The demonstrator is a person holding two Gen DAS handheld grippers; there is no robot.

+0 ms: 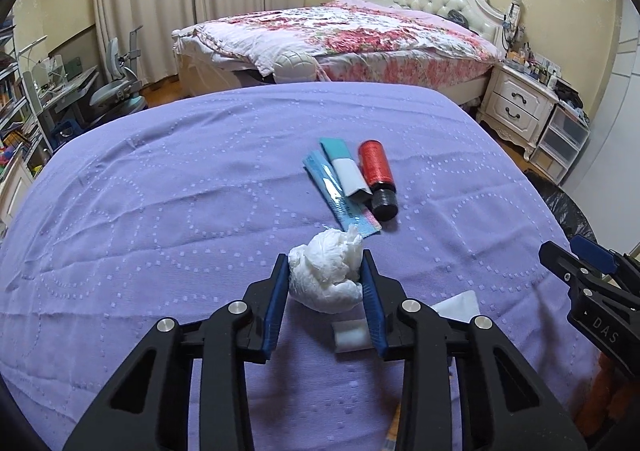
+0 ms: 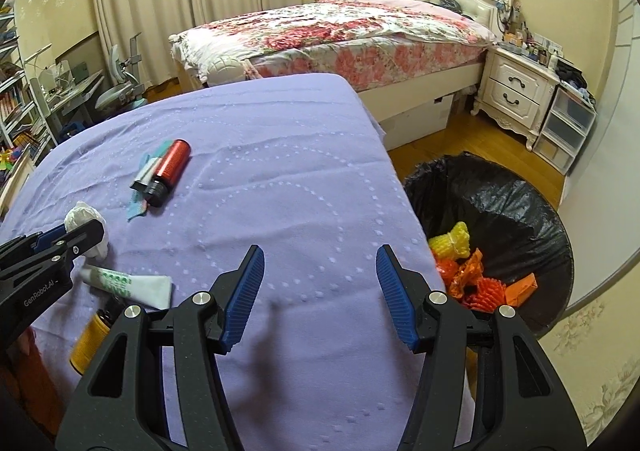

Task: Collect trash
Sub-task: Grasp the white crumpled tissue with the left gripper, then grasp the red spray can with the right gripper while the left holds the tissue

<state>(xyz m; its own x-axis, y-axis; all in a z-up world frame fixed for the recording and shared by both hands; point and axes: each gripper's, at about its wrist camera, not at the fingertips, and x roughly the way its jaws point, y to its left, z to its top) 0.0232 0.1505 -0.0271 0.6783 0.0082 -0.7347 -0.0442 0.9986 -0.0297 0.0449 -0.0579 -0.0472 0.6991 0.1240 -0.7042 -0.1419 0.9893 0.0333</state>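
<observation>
The left gripper (image 1: 325,271) has its jaws pressed against both sides of a crumpled white tissue (image 1: 326,275) on a purple-covered worktop (image 1: 160,191). Beyond lie a red bottle (image 1: 378,179) and teal packets (image 1: 340,187), touching one another.

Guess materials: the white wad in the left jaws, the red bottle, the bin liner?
White wad: looks like tissue paper, matte, crumpled into soft creases. Red bottle: probably metal or foil-wrapped plastic, judging by its fine metallic sheen; its black cap is ribbed, likely plastic. Bin liner: thin black plastic film, glossy and wrinkled.
</observation>
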